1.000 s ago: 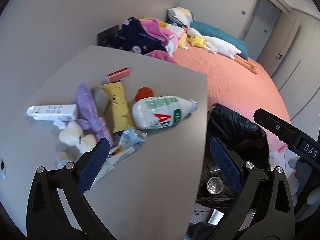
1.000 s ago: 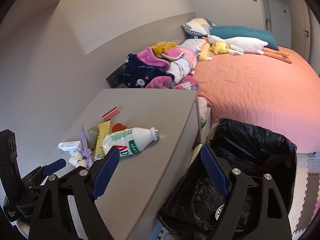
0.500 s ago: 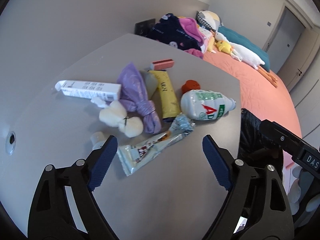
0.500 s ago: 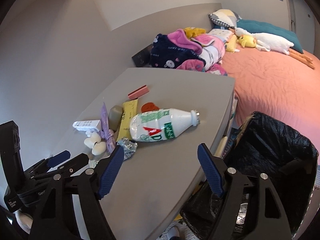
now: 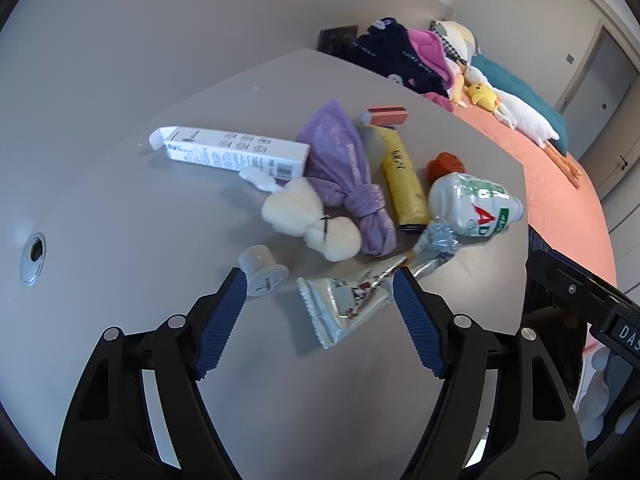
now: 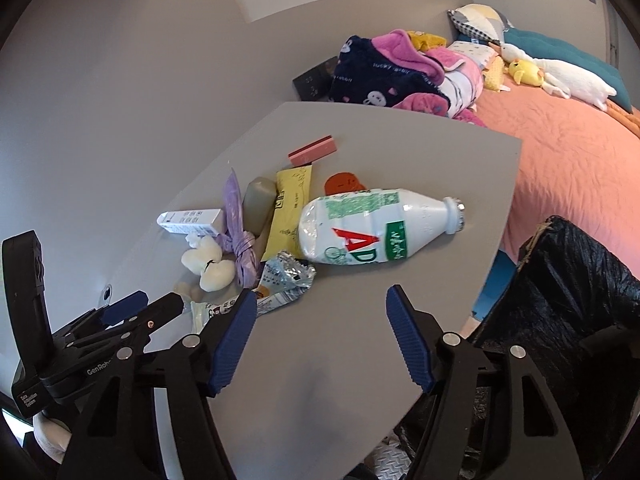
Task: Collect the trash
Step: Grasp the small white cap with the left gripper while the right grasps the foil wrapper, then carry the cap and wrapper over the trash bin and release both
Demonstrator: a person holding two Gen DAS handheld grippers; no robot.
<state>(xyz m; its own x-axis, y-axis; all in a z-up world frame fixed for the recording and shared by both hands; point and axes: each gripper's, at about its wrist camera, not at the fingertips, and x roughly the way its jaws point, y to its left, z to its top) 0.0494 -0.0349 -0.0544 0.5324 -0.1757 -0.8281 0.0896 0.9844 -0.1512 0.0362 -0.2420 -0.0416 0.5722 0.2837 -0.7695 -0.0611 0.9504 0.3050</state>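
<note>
Left tool (image 5: 316,292): jaws part-open and closing, nothing pressed between the pads. Straddles the flat foil wrapper (image 5: 352,300) lying on the grey tabletop (image 5: 120,216); left pad just beside a small grey cap (image 5: 264,270). Angled downward, apparently to pinch the wrapper across its width.

Right tool (image 6: 320,328): jaws part-open and closing, empty, only bare tabletop between the pads. Aimed toward the white plastic bottle (image 6: 368,226), which lies on its side near the tabletop's edge, neck toward the bed (image 6: 560,152).

Remaining trash clustered beyond the wrapper: cream pouch tied with a black band (image 5: 308,220), knotted purple bag (image 5: 344,172), yellow packet (image 5: 402,176), white carton (image 5: 232,152), pink eraser-like block (image 5: 386,114), orange lid (image 5: 446,164).

Black-lined bin (image 6: 568,292) set just off the tabletop's edge, beside the right tool, presumably for short drops. Nothing collected by either tool yet.
</note>
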